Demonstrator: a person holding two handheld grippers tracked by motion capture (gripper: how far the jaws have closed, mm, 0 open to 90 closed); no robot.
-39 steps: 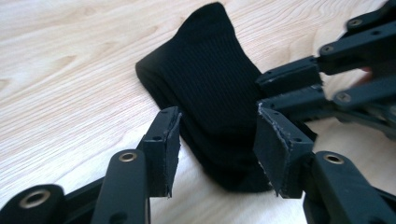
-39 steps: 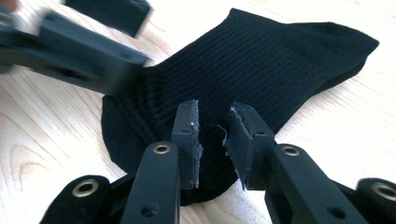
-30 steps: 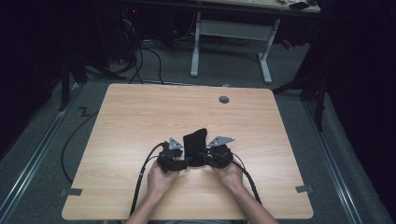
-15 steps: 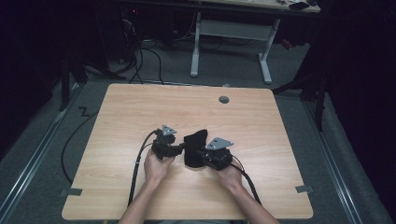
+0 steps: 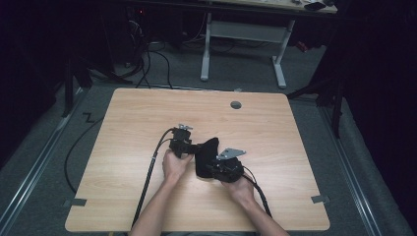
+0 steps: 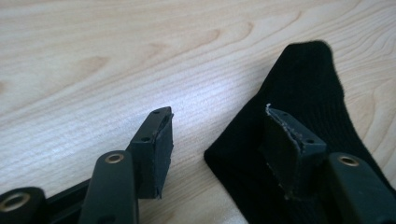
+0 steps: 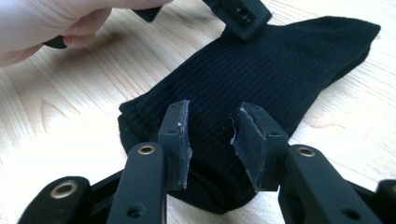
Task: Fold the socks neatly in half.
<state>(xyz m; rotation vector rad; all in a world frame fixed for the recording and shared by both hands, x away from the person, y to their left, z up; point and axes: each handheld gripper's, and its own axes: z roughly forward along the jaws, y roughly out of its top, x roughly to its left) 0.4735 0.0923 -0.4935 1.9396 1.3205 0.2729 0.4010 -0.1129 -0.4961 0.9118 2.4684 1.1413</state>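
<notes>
Sliding leftward since the earlier frames, the left gripper (image 5: 189,147) is now sitting at the sock's left edge in the high view, while the right gripper (image 5: 216,167) is resting on the near end. The black sock (image 5: 206,155) is lying mid-table (image 5: 295,147), its long axis running away from the person.

Seen from the left gripper view, the jaws have just been opening; one pad (image 6: 292,149) is hovering over the sock (image 6: 299,88), the other over bare wood, gripping nothing.

Looking along the right gripper view, its jaws have likewise just been opening, and the pads (image 7: 180,140) are straddling a ridge of the sock (image 7: 280,60), released rather than pinching.
</notes>
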